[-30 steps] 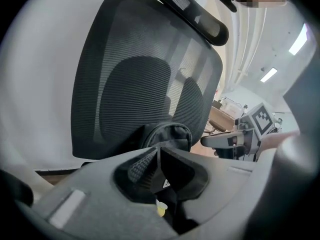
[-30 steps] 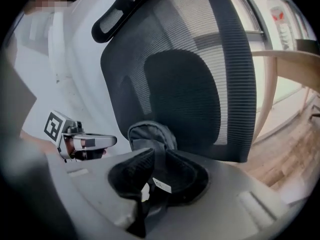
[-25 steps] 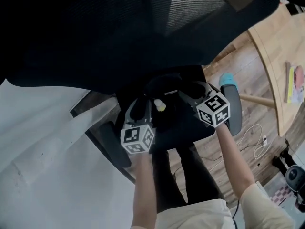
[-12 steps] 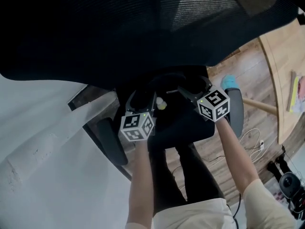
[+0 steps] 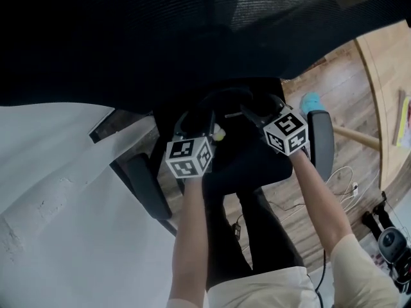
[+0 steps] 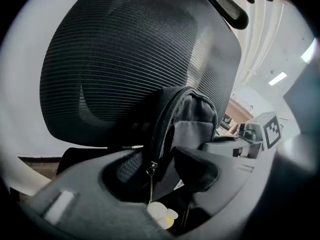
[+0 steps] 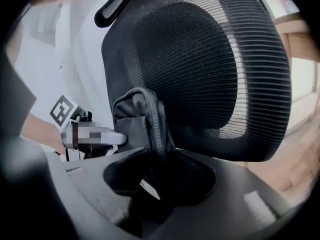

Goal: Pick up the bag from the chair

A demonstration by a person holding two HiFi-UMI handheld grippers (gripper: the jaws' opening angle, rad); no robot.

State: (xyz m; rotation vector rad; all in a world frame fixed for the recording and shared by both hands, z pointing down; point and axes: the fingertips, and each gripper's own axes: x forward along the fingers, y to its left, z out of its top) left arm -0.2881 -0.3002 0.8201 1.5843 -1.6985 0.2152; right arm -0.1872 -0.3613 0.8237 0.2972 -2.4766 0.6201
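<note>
Bag stands upright against the chair back; left tongs and right tongs pinch its opposite sides, equally near.

Finding no readable words, numbers or brand names anywhere. Showing only black-and-white square patterns, not letters, on the left cube of the left gripper and on the right cube of the right gripper. Hanging on the bag, a small white tag, print too small to read. Lying at the far right, a magazine, cover blurring beyond reading.
</note>
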